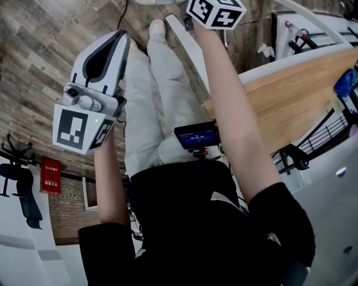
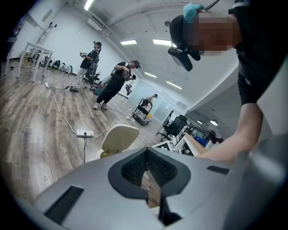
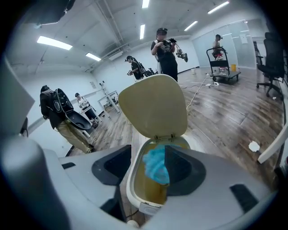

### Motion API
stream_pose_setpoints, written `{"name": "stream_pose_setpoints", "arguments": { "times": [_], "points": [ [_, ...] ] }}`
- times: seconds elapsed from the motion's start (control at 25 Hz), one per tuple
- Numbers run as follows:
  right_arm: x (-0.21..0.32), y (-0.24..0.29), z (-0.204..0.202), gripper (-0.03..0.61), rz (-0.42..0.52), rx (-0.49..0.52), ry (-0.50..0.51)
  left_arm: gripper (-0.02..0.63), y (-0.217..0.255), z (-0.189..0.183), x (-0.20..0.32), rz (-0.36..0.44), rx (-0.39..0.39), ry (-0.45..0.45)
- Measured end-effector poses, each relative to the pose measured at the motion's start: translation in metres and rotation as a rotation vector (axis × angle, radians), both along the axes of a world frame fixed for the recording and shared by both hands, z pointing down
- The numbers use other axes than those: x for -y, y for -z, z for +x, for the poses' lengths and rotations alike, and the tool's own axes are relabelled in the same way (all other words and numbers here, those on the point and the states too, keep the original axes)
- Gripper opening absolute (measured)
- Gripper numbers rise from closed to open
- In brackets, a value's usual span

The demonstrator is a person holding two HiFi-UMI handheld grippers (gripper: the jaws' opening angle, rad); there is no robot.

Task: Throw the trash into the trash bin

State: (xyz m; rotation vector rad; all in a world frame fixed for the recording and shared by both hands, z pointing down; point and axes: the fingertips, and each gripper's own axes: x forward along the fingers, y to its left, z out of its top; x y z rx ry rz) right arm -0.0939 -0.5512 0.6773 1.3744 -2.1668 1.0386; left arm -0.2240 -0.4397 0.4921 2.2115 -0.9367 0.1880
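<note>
In the right gripper view a cream trash bin point(image 3: 135, 182) stands on the wooden floor just below me, its lid point(image 3: 155, 105) tipped up. A crumpled blue piece of trash point(image 3: 155, 164) sits over the bin's opening between the spread jaws of my right gripper point(image 3: 148, 173), close against the right pad, and no pad presses on it. The head view shows only that gripper's marker cube point(image 1: 215, 12) at the top edge. My left gripper point(image 1: 114, 42) hangs beside the person's leg; its pads point(image 2: 146, 168) meet with nothing in them. The same bin point(image 2: 118, 140) shows beyond it.
A wooden table point(image 1: 291, 95) curves along the right with a blue thing point(image 1: 345, 82) on it. A power strip point(image 2: 84, 133) and cables lie on the floor. Several people stand further off, along with office chairs point(image 2: 177, 126), a cart point(image 3: 222, 63) and a white scrap point(image 3: 254, 146).
</note>
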Motion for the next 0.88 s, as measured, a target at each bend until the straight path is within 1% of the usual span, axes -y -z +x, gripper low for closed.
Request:
{"name": "stream_pose_setpoints", "arguments": {
  "times": [0.24,0.32,0.4,0.52,0.64,0.68,0.72,0.76,0.8,0.88],
  "points": [
    [0.002,0.018,-0.008,0.21,-0.013,-0.008,0.055,0.009,0.018,-0.005,0.008,0.041,-0.001,0.009],
    [0.0,0.028,-0.012,0.235,-0.009,0.004,0.071,0.008,0.029,-0.004,0.009,0.062,-0.001,0.004],
    [0.0,0.038,-0.014,0.241,-0.003,0.012,0.079,0.008,0.041,-0.004,0.01,0.083,-0.007,0.008],
    [0.001,0.061,-0.017,0.239,0.021,0.012,0.104,0.008,0.064,-0.01,0.015,0.12,-0.027,0.045],
    [-0.01,0.091,-0.02,0.238,0.031,0.026,0.126,0.008,0.096,-0.012,0.014,0.166,-0.038,0.067],
    [-0.015,0.105,-0.019,0.206,0.042,0.025,0.129,0.009,0.108,-0.012,0.012,0.18,-0.043,0.069],
    [-0.019,0.121,-0.018,0.088,0.064,0.019,0.132,0.008,0.12,-0.012,0.01,0.196,-0.046,0.069],
    [-0.023,0.14,-0.017,0.022,0.096,0.012,0.14,0.008,0.132,-0.012,0.007,0.212,-0.046,0.065],
    [-0.027,0.16,-0.018,0.003,0.133,0.013,0.155,0.008,0.143,-0.013,0.004,0.227,-0.046,0.059],
    [-0.039,0.206,-0.023,-0.002,0.21,0.036,0.203,0.009,0.166,-0.013,-0.001,0.256,-0.044,0.051]
  ]
}}
